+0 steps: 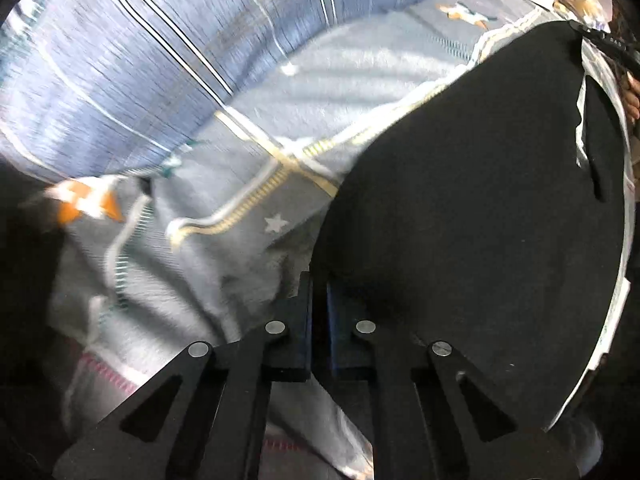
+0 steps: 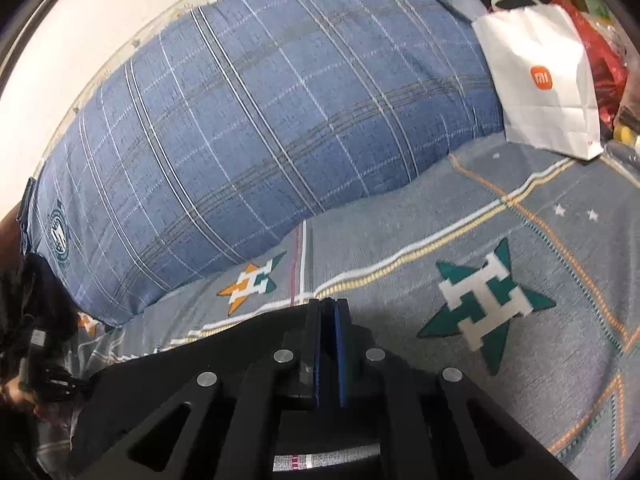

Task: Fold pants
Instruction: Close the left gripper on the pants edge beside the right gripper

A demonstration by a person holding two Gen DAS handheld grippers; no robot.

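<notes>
Left gripper [image 1: 319,292], a black two-finger linkage with round metal pivot pins, is clenched on the edge of the black pants [image 1: 480,208]; its jaws have just been closing, and dark fabric sits between the blue-faced pads. Those pants are a matte, soft-looking cloth spread as a broad rounded panel across the right of the left wrist view, lying on the grey bedsheet [image 1: 248,240]. Pale trim runs along their far edge.

Right gripper [image 2: 328,308], of the same black build, is also clenched, and the black cloth fills the lower part of its view right up to the fingers; its pads appear to pinch the cloth edge.

Woven-looking and grey, the bedsheet carries yellow-and-white stitched stripes, small white stars and green and orange star emblems. A plump blue plaid pillow [image 2: 260,128] with white and dark lines lies along the pale wall [image 2: 80,20] behind the pants. To the right, a white paper shopping bag with an orange logo [image 2: 544,80] stands on the bed, red plastic clutter [image 2: 604,64] just behind it.
</notes>
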